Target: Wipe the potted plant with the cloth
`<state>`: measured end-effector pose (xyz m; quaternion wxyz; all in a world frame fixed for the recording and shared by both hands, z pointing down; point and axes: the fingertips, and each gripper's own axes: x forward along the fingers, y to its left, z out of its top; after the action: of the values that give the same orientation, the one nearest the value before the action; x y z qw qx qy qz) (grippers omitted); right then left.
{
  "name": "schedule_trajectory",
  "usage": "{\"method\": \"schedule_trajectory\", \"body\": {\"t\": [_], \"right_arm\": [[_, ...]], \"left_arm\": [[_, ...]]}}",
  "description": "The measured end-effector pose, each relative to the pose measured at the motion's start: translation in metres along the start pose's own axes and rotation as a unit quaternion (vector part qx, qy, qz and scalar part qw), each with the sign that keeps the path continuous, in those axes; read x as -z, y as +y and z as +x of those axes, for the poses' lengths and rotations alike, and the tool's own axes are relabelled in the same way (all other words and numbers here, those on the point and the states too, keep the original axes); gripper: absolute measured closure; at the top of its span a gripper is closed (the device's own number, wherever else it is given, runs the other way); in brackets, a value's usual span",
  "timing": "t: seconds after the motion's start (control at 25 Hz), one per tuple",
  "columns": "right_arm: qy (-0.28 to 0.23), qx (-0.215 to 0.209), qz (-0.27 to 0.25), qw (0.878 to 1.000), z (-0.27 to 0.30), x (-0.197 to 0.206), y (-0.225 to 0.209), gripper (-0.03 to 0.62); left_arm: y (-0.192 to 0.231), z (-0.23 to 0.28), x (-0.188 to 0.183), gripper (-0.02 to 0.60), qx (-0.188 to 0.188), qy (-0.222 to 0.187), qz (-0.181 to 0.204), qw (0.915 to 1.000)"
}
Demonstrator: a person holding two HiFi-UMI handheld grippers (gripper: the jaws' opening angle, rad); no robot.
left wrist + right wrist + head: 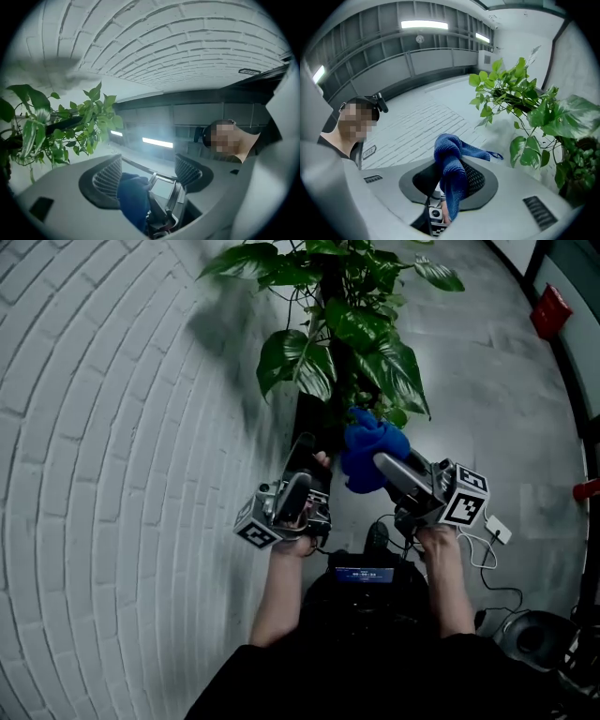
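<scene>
Our right gripper (450, 180) clamps the blue cloth (449, 150), whose long axis runs along the jaws, its bunched end pointing past the tips toward the potted plant (534, 108) ahead-right. Our left gripper (149, 173) gapes, gripping nothing.

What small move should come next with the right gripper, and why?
Probably ease the right gripper forward until the cloth meets the nearest large leaf. Its jaws already grip the blue cloth, which seems to sit just short of that leaf, not yet on it.

Potted plant (349, 329) right of brick wall (112, 427), cloth (364, 439) in right tool (386, 465) before it, left tool (307, 451) alongside.
</scene>
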<state>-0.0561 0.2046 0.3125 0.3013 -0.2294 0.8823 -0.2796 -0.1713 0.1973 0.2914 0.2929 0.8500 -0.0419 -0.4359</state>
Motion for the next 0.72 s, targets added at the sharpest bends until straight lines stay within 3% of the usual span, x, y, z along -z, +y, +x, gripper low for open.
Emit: {"method": "schedule_trajectory", "body": {"t": [0.2,0.36,0.72], "right_arm": [[0.009,0.026,0.011,1.0,-0.01,0.043,0.038,0.479],[0.011,0.037,0.025,0.999,-0.016,0.062,0.037,0.479],[0.033,0.021,0.029,0.999,0.001,0.067,0.045,0.479]], "left_arm": [[-0.033,-0.038,0.006,0.229,0.0,-0.002,-0.026,0.9996],[-0.032,-0.054,0.013,0.235,0.004,-0.004,-0.04,0.9992],[-0.046,-0.053,0.0,0.256,0.001,0.0,-0.01,1.0]]}}
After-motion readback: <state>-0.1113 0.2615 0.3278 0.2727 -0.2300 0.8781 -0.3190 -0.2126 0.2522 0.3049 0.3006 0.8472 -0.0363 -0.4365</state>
